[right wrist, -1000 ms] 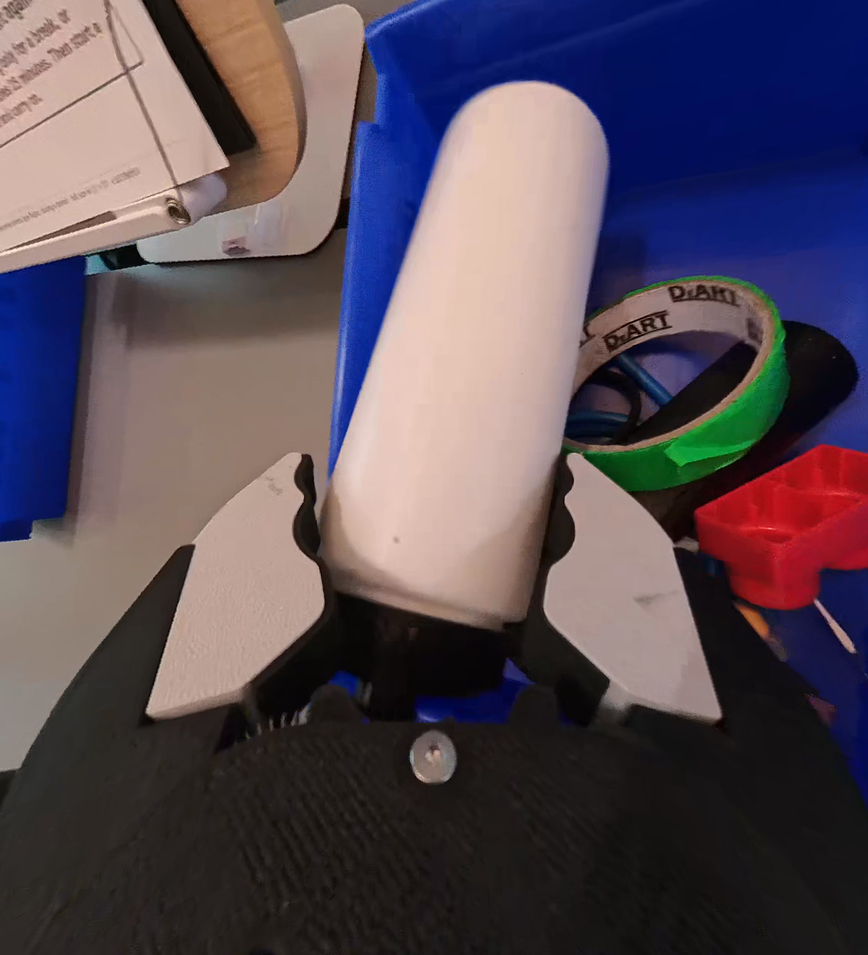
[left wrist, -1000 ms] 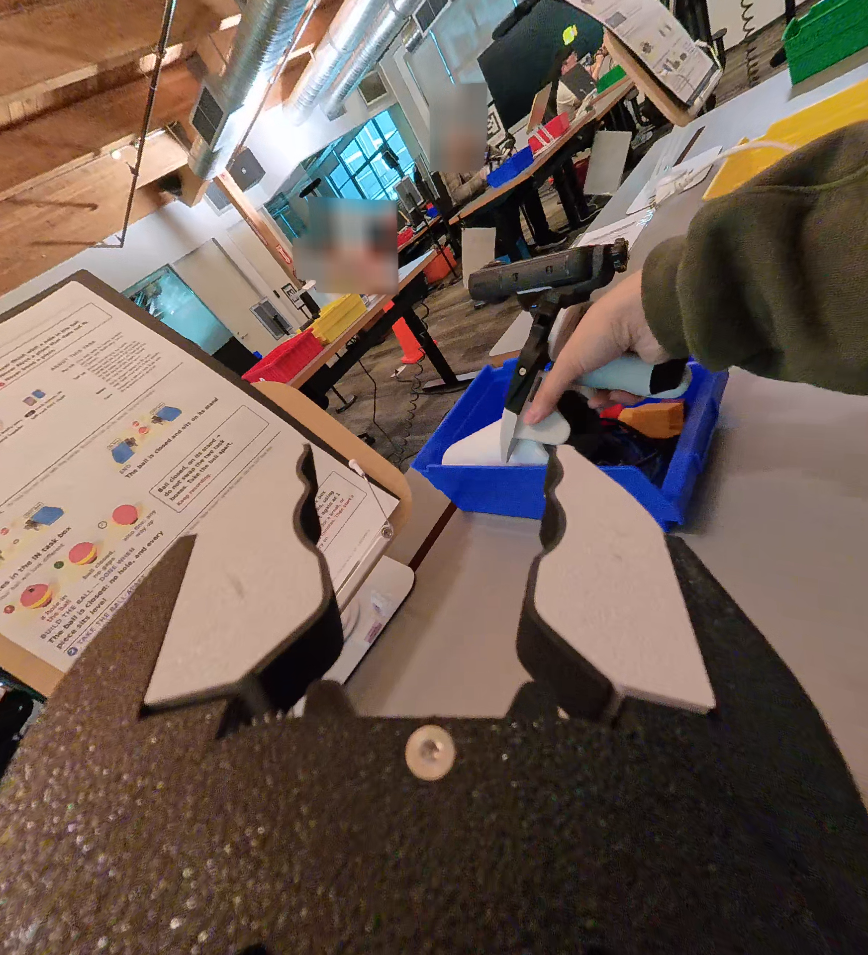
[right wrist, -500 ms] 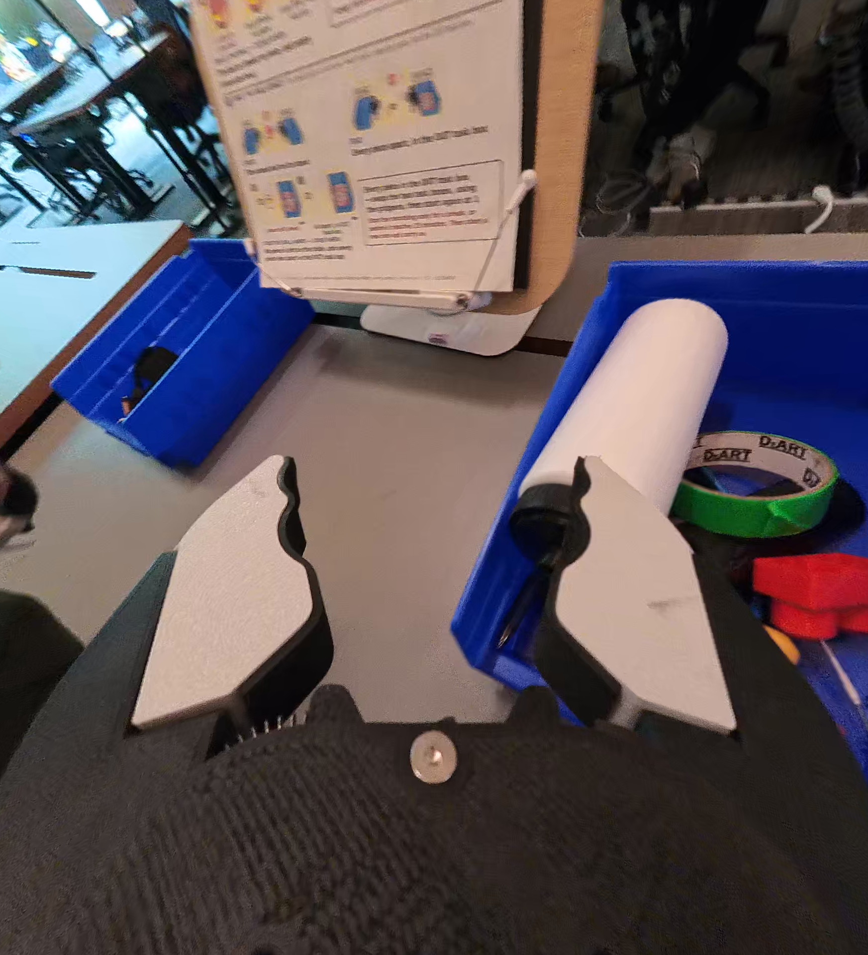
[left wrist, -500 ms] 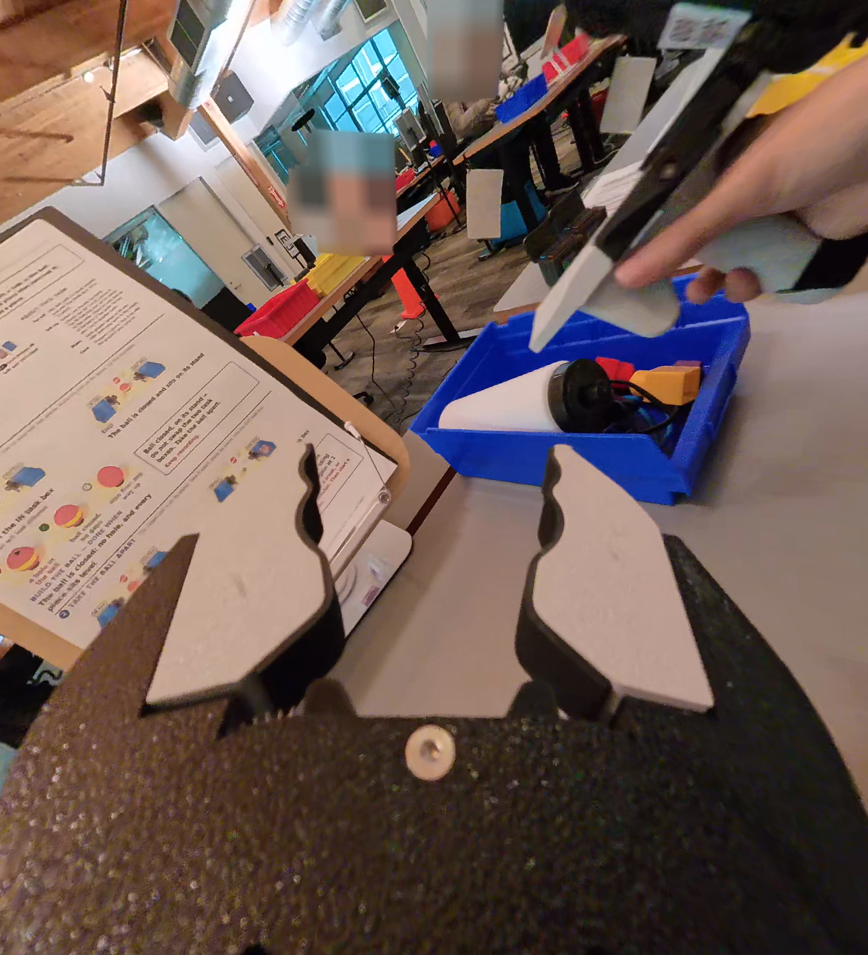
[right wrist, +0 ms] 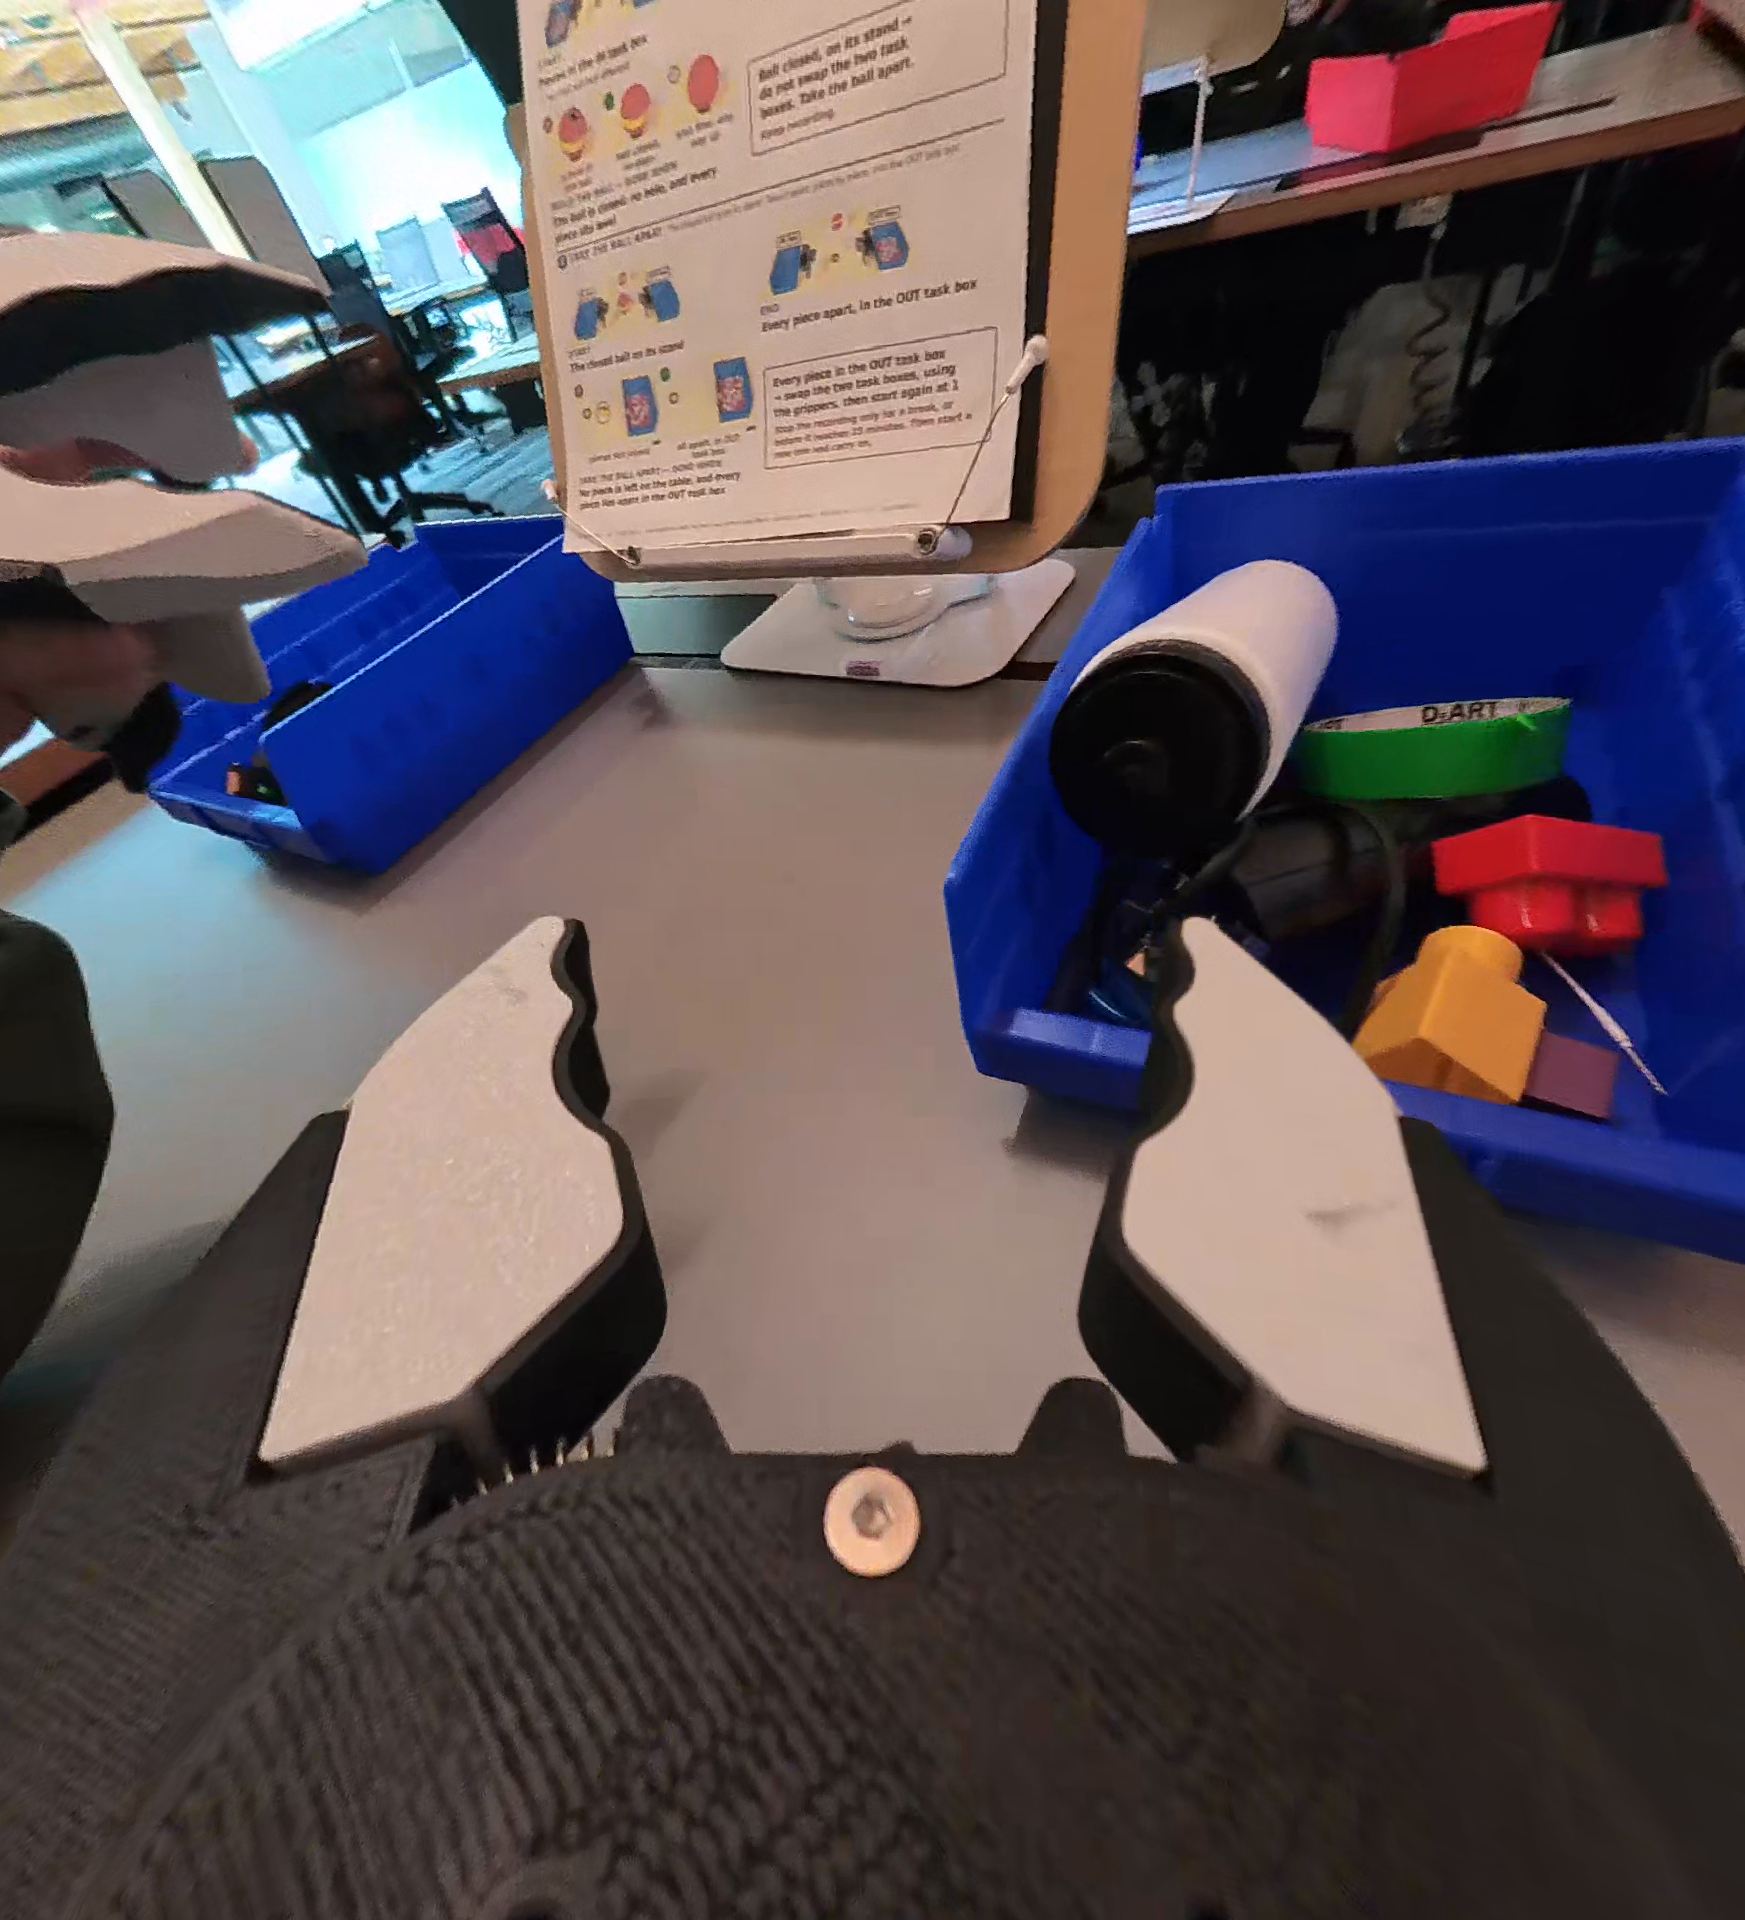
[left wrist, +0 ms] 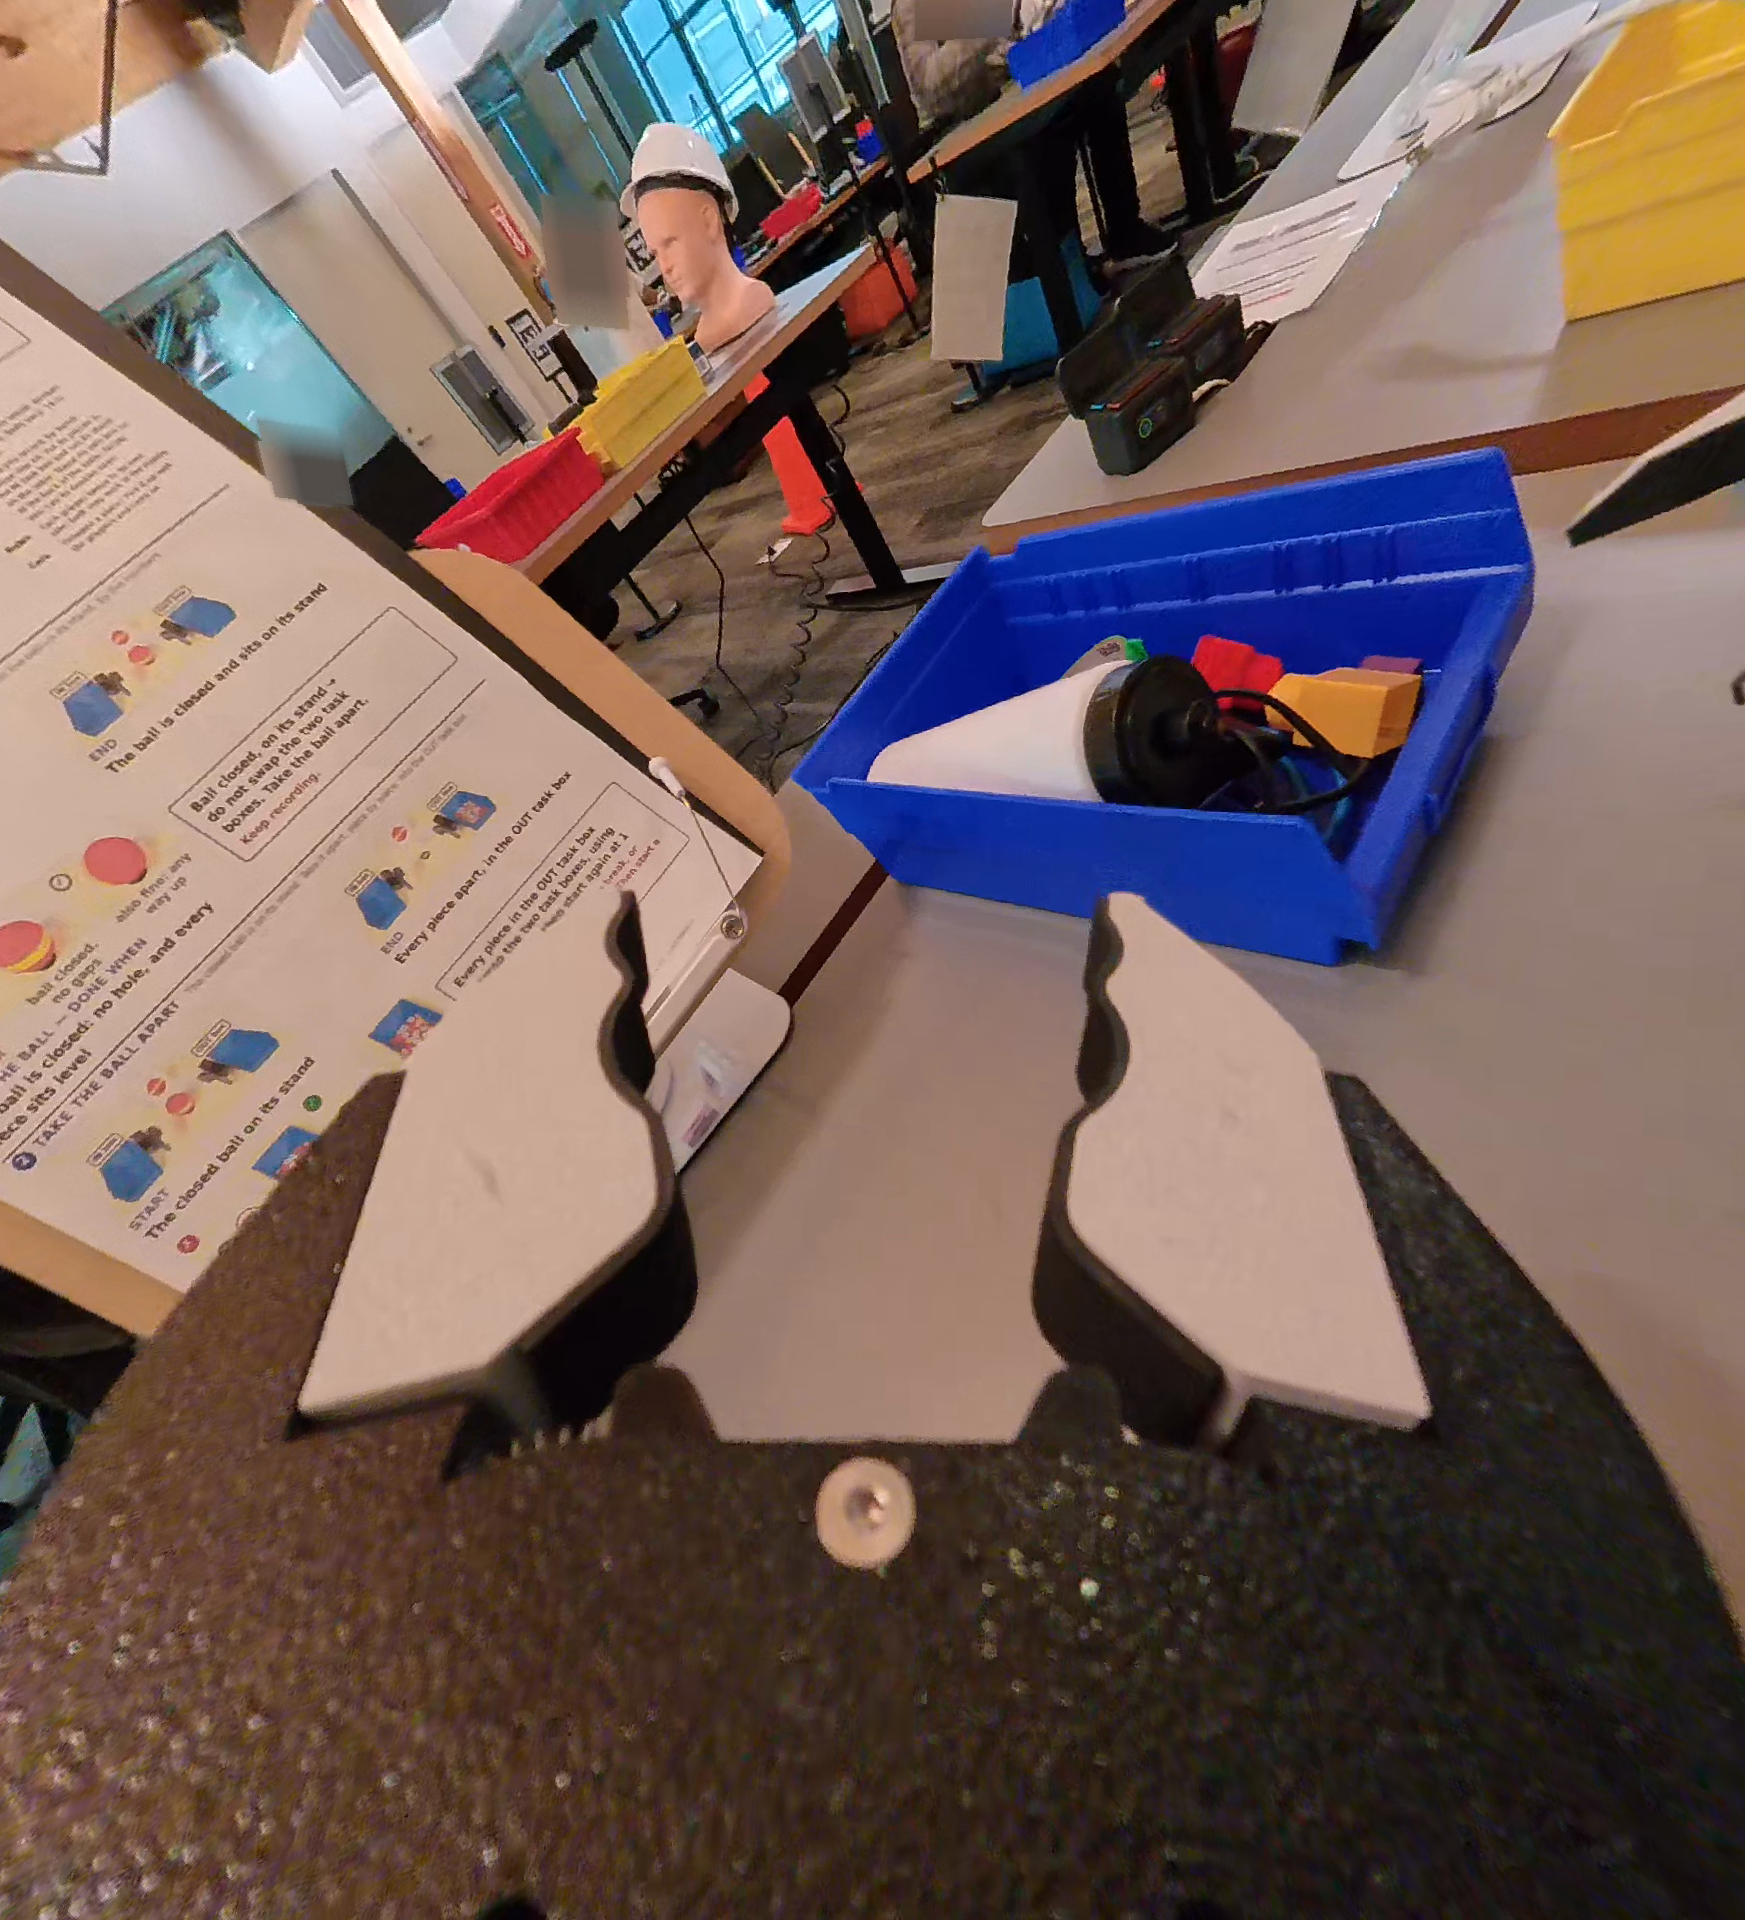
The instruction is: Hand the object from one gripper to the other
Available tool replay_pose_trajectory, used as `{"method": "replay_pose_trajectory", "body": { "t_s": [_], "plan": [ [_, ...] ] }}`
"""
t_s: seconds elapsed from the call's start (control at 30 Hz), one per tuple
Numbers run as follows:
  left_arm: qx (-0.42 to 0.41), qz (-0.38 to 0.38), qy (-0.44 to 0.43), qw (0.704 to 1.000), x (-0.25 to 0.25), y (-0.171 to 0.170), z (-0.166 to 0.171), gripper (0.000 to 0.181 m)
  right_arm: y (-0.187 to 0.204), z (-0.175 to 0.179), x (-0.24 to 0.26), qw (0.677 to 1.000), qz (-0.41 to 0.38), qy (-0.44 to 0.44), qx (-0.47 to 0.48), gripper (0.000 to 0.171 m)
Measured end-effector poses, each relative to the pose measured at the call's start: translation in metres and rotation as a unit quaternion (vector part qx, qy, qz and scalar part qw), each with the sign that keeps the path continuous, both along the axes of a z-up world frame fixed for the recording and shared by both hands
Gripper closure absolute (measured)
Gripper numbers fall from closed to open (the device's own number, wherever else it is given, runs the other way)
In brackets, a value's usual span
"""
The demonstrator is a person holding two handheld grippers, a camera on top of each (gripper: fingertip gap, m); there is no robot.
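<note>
Right tool (right wrist: 878,1039) has backed off the white bottle (right wrist: 1232,665), now in the blue bin (right wrist: 1678,1195); both tools gape empty, left tool (left wrist: 863,997) too.

Bright, even indoor light, soft shadows, wide-angle bending at edges (slight motion blur).

Both wrist views look forward, low over desk (left wrist: 1626,1039); both share blue bin (left wrist: 1107,862) (right wrist: 1034,935), right nearer.
</note>
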State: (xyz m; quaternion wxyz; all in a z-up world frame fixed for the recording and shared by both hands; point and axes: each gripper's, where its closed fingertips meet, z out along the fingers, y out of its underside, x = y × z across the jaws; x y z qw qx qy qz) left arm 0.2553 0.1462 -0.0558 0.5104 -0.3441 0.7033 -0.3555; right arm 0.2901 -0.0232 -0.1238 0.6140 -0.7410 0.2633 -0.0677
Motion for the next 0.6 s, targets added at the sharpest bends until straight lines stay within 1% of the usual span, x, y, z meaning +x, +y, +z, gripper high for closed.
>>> {"method": "replay_pose_trajectory", "body": {
  "t_s": [0.17, 0.23, 0.3, 0.37, 0.43, 0.53, 0.6],
  "plan": [
    [0.007, 0.024, -0.003, 1.000, 0.008, 0.002, -0.003, 0.103, -0.009, 0.005, -0.006, 0.999, -0.008, -0.037, 0.026, 0.071],
    [-0.005, 0.030, -0.014, 0.999, 0.009, 0.004, 0.001, 0.104, -0.014, 0.014, -0.006, 0.998, -0.007, -0.056, 0.035, 0.072],
    [-0.025, 0.028, -0.019, 0.999, 0.009, 0.003, 0.003, 0.104, -0.024, 0.016, 0.001, 0.997, -0.027, -0.066, 0.030, 0.073],
    [-0.047, 0.022, -0.013, 0.999, 0.009, 0.001, 0.002, 0.104, -0.034, 0.014, 0.010, 0.996, -0.049, -0.063, 0.031, 0.071],
    [-0.058, 0.027, -0.009, 0.998, 0.011, 0.002, 0.001, 0.104, -0.038, 0.012, 0.013, 0.996, -0.049, -0.060, 0.037, 0.071],
    [-0.057, 0.035, 0.007, 0.998, 0.016, 0.002, -0.008, 0.104, -0.041, 0.010, 0.019, 0.996, -0.061, -0.050, 0.049, 0.070],
    [-0.050, 0.035, 0.022, 0.998, 0.018, -0.001, -0.016, 0.104, -0.039, 0.011, 0.017, 0.996, -0.050, -0.045, 0.057, 0.072]
  ]
}}
